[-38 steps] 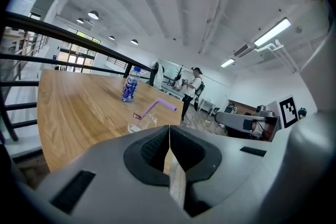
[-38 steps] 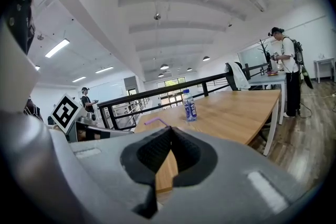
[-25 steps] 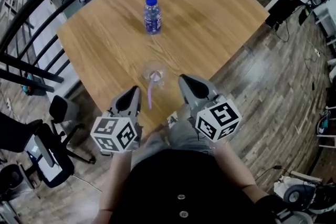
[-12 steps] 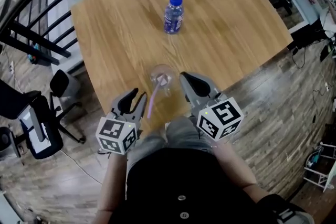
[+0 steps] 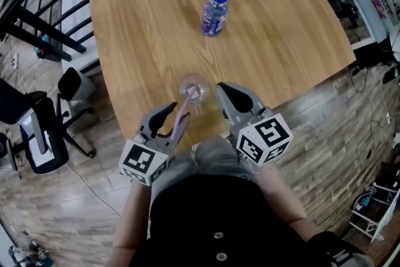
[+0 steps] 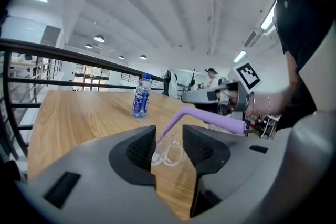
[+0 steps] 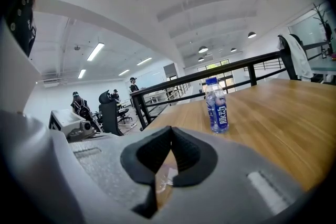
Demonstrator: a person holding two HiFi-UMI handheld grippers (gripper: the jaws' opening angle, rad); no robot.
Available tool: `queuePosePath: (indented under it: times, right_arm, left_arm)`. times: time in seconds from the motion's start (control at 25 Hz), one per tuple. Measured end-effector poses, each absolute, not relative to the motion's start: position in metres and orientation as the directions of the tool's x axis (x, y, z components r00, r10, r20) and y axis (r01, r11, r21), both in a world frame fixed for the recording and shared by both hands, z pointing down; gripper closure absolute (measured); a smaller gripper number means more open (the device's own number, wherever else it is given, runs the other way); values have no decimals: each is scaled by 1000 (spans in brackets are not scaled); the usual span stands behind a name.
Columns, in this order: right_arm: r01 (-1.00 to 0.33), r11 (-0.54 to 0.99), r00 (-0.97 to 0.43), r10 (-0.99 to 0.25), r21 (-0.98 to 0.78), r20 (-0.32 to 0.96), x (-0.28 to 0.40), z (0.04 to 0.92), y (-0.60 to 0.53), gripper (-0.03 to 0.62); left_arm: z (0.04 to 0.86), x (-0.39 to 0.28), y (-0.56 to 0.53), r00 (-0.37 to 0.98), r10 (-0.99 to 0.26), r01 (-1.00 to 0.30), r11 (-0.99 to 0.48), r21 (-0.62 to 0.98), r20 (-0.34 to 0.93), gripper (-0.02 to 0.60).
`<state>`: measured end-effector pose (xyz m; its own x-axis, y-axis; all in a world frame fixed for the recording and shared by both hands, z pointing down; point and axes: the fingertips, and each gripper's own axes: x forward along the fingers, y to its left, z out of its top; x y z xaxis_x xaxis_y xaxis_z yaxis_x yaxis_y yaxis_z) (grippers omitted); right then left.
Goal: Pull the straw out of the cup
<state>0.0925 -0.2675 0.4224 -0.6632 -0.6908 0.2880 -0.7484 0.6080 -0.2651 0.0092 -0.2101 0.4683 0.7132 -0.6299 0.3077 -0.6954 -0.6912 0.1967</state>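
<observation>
My left gripper [image 5: 170, 122] has just spread its jaws, released, with the purple straw [image 5: 182, 115] running between them, not yet pinched; it slants from the cup [image 5: 194, 89] on the surface [image 5: 144, 22] back toward me, nearest my left; my right gripper [image 5: 222, 92], jaws clenched on nothing, sits just beside the cup.

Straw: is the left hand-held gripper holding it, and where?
Not held: the straw sits between the left hand-held gripper's jaws, which have just been opening and do not grip it.
</observation>
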Motion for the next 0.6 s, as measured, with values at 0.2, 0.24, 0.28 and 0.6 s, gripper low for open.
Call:
queuePosePath:
  times: [0.2,0.24,0.28,0.6]
  right_arm:
    - [-740,616,-673,-678,-272,296,95,427,-271,595]
    - [-737,618,-676,-676,-272,295,95,427,-271,595]
    - [-735,621,-678,-673,-273,295,95,427,-272,595]
    - [-724,635,-690,-668,-269,279,94,422,-279,595]
  left_arm:
    - [460,14,-217,700,-663,-712,-679,181,266,479]
    - [458,14,-219,693,-671,-719,-668,191,264,487]
    - [456,15,-221,688,-676,-725,-657,206,265,495]
    - [449,14,-232,677,-687,-732,-665,150,264,532]
